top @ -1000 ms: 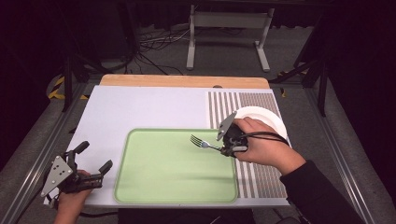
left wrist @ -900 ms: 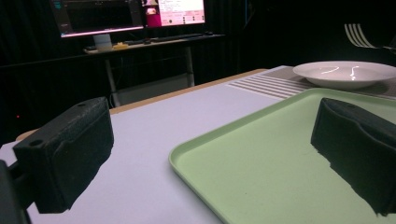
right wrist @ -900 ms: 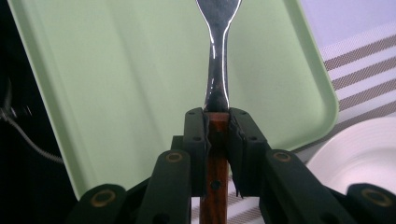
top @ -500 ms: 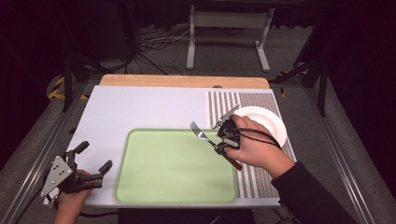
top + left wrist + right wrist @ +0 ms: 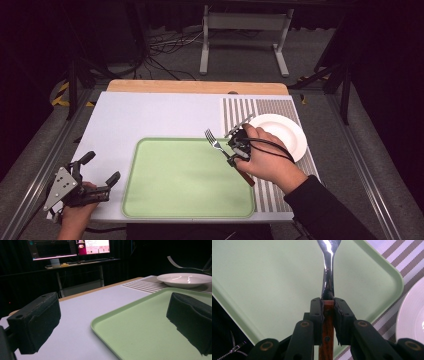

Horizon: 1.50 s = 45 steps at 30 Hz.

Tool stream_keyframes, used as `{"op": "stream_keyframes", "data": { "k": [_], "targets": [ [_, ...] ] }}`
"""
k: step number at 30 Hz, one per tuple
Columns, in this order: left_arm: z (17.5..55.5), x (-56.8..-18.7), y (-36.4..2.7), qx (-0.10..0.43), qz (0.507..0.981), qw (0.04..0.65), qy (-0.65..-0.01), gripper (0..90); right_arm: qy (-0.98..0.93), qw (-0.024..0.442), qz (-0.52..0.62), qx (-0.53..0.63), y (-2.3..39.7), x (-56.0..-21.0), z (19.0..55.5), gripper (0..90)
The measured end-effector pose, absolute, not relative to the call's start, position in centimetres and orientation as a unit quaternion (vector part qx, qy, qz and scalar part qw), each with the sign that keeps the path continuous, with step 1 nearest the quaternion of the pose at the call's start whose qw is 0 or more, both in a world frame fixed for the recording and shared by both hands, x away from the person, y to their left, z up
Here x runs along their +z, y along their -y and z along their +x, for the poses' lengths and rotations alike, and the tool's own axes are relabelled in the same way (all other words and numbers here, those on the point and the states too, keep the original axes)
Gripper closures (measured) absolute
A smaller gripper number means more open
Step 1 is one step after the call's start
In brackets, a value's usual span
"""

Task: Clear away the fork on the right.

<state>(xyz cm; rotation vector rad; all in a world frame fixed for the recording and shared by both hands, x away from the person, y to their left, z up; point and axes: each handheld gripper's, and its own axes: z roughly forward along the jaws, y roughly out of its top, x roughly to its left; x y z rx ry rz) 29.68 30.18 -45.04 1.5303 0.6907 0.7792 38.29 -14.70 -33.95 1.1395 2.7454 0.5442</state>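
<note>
My right tongs point(image 5: 231, 156) squeeze fork point(image 5: 216, 144) by wooden handle, over right edge of green tray point(image 5: 190, 197). White plate point(image 5: 280, 135) just right of tray. My left tongs point(image 5: 97, 175) wide open, empty, left of tray. Nothing blocks fork.

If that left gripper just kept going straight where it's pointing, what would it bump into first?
Most likely the green tray: the open left gripper points low across its near rim. The white plate lies farther on, though depth is hard to judge.
</note>
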Motion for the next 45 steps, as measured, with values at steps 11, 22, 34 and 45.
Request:
{"op": "stream_keyframes", "data": {
  "k": [11,22,34,45],
  "targets": [
    [29.7,-45.0,-30.2,0.337,0.660,0.602,-0.297,0.0,-0.891,0.056,0.418,0.169,14.0,-34.8,38.6,77.9],
    [29.7,-45.0,-30.3,0.338,0.660,0.602,-0.297,0.0,-0.887,0.033,0.437,0.144,13.2,-36.7,38.6,77.8],
    [29.7,-45.0,-30.2,0.337,0.660,0.602,-0.298,0.0,-0.882,0.016,0.456,0.118,13.1,-38.5,38.7,77.7],
    [29.7,-45.0,-30.2,0.338,0.660,0.602,-0.296,0.0,-0.875,0.012,0.473,0.104,13.1,-39.4,38.9,77.6]
  ]
}}
